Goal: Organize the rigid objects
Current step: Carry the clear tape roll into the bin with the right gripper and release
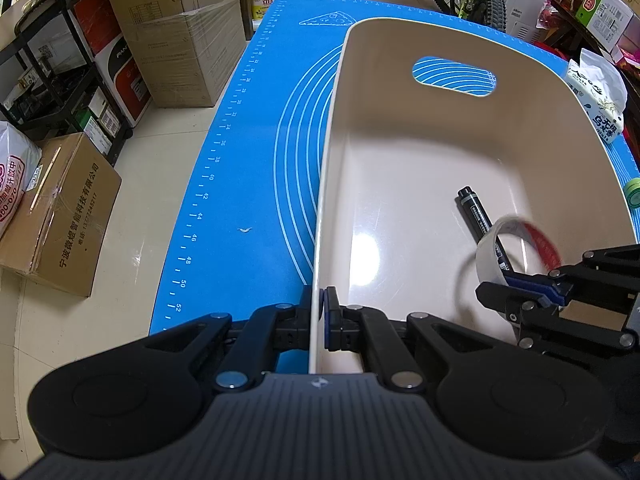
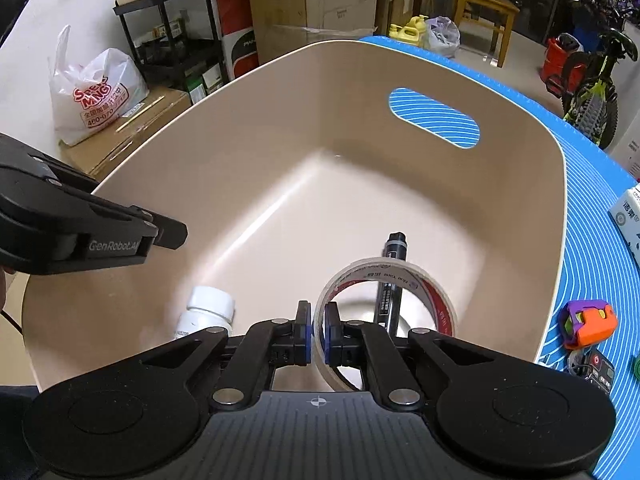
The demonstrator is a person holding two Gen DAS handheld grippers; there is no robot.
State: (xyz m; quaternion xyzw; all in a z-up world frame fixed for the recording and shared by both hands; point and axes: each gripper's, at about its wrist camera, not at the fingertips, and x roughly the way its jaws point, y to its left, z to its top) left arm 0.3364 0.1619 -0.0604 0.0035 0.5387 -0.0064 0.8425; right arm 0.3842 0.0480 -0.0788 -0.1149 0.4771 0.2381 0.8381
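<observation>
Right gripper clamps one tape roll; past fingers, one marker, one white bottle left. Left gripper pinches bin wall.

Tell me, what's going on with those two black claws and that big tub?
A person is tidying loose items into the beige tub on the blue mat, with a handheld gripper in each hand. The left gripper is clamped on the tub's side wall. The right gripper pinches a roll of tape by its band, holding it inside the tub. A black marker and a white bottle already lie on the bottom. An orange and purple toy waits outside on the mat.
</observation>
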